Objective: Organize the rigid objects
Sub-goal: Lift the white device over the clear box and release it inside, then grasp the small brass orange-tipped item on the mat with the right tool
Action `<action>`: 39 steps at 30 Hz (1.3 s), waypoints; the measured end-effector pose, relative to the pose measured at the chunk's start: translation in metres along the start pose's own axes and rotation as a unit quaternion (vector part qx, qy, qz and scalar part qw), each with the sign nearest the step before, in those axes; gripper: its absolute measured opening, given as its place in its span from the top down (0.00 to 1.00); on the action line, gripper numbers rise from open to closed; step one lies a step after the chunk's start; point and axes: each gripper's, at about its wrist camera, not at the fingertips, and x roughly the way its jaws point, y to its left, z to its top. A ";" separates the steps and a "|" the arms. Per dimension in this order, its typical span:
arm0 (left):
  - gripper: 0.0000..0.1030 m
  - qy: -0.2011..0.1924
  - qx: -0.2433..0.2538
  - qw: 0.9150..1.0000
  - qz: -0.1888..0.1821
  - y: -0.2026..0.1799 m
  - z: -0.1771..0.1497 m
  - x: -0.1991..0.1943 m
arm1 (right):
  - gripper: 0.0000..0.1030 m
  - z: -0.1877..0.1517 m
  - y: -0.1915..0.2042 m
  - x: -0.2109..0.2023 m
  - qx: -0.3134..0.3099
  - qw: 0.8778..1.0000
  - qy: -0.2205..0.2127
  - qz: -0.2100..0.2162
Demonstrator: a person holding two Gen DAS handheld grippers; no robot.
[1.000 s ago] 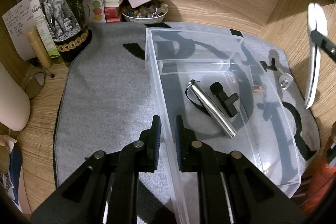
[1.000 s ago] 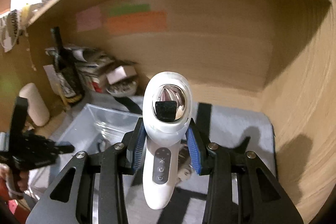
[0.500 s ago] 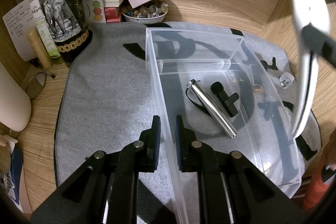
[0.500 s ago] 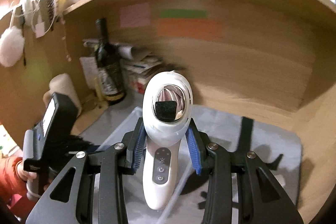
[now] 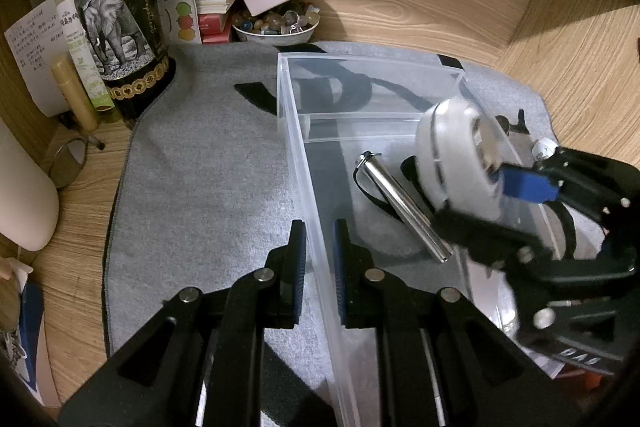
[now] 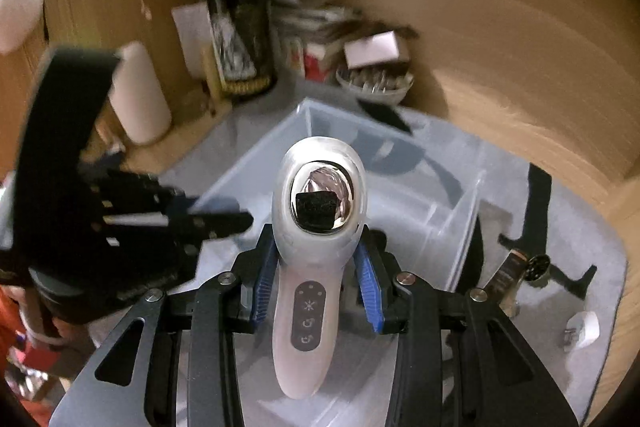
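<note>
The left gripper [image 5: 320,259] straddles the near wall of the clear bin [image 5: 304,163], its jaws close on either side of the wall, evidently to steady the bin. The right gripper [image 6: 316,287] pinches the white handheld device [image 6: 316,227] by its neck between the blue pads [image 6: 368,283] and holds it above the bin's larger compartment, apparently for lowering in. The device has a glossy white body, a mirrored oval head and three buttons on its handle. A metal cylinder [image 5: 404,203] lies in that compartment.

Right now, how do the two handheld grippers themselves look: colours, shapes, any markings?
Both the left gripper and the right gripper are matte black, with triangular cut-outs, silver round rivets and ribbed blue finger pads. No cables show; white lettering on the right gripper's body is unreadable.
</note>
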 end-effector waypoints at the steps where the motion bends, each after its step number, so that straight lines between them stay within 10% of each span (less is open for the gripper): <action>1: 0.88 0.000 0.000 1.000 0.000 0.000 0.000 0.000 | 0.66 -0.001 0.001 0.003 -0.006 1.000 0.009 0.000; 23: 0.88 0.001 0.002 1.000 -0.001 -0.001 0.000 0.000 | 0.63 -0.013 0.007 0.025 -0.054 0.995 0.079 -0.020; 27: 0.88 0.003 0.003 1.000 0.000 -0.001 0.000 0.000 | 0.43 -0.011 0.004 0.017 -0.050 0.997 0.059 -0.023; 39: 0.88 0.003 0.003 1.000 0.000 -0.001 0.000 0.001 | 0.32 0.000 -0.041 -0.045 0.028 0.997 -0.052 -0.054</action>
